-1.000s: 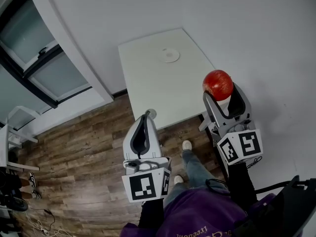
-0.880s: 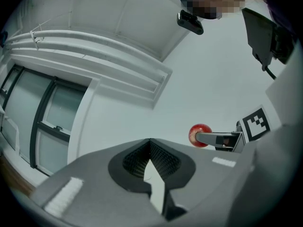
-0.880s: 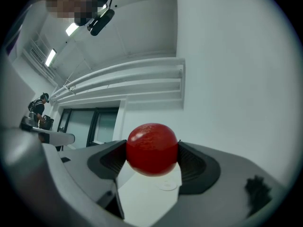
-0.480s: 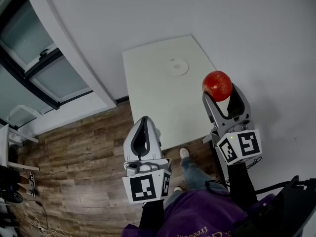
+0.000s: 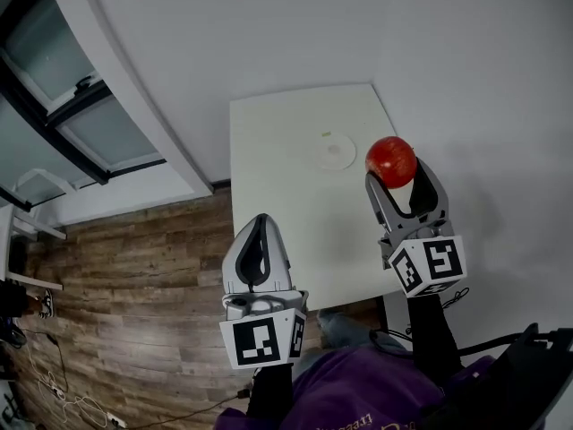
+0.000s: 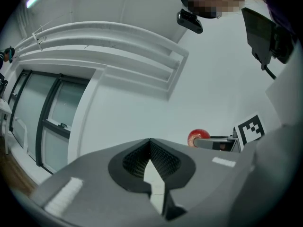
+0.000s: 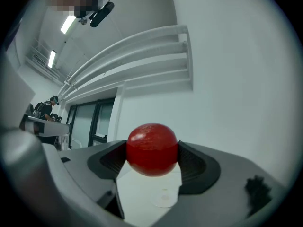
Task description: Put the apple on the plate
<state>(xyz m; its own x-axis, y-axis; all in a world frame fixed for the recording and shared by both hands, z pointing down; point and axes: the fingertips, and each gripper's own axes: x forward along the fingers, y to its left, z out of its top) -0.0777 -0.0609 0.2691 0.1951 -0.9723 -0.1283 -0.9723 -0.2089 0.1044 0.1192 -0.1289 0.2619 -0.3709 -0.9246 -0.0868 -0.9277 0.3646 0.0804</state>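
Left gripper is held over the wooden floor, near the front left corner of the white surface. Its two jaws are pressed fully together and nothing is between them (its own view shows the ribbed pads meeting in one line). Its marker cube is at the near end, just above the person's purple sleeve.

More to the right, on the far right part of the surface, lies the plate, small, round and white, with nothing on it.

Just beside the plate, on its right side, is the apple. It is red and shiny, and it does not touch the plate or the surface: it is in the air, clamped between the jaws of the right gripper, one jaw on each side of it. In the right gripper view the apple sits at the jaw tips, and the plate appears lower down between the jaws, on the surface beyond. The apple is over the right edge of the surface.
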